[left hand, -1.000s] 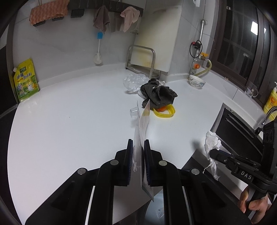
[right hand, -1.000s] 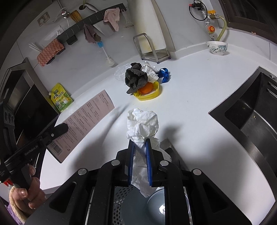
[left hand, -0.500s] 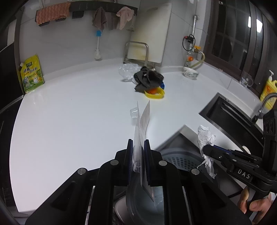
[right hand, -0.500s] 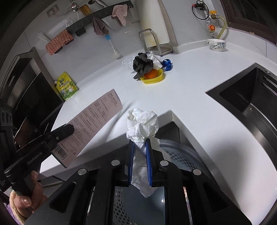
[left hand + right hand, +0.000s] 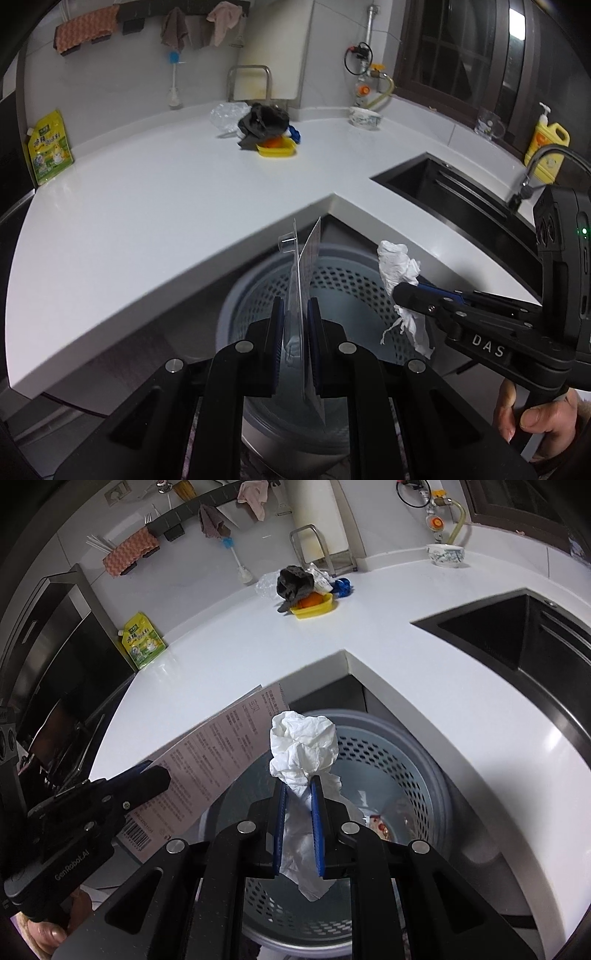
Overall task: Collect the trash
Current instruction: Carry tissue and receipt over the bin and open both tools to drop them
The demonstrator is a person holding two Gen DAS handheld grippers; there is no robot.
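Observation:
My left gripper (image 5: 295,314) is shut on a flat blister package with a printed card back (image 5: 308,266), held edge-on over a blue-grey perforated trash bin (image 5: 354,288). The card's printed face shows in the right wrist view (image 5: 221,749). My right gripper (image 5: 298,794) is shut on a crumpled white tissue (image 5: 303,746), also above the bin (image 5: 406,760). The tissue (image 5: 397,266) and right gripper show at the right in the left wrist view. Some trash lies in the bin's bottom.
The white L-shaped counter (image 5: 166,192) wraps around the bin. On it sit a yellow tray with a dark rag and an orange (image 5: 273,142), a clear plastic bag (image 5: 227,114), a bowl (image 5: 365,118) and a yellow-green pouch (image 5: 48,147). A dark sink (image 5: 461,188) lies right.
Both grippers have pulled back from above the counter and come down over the trash bin, each still holding its item. The bin has come into full view.

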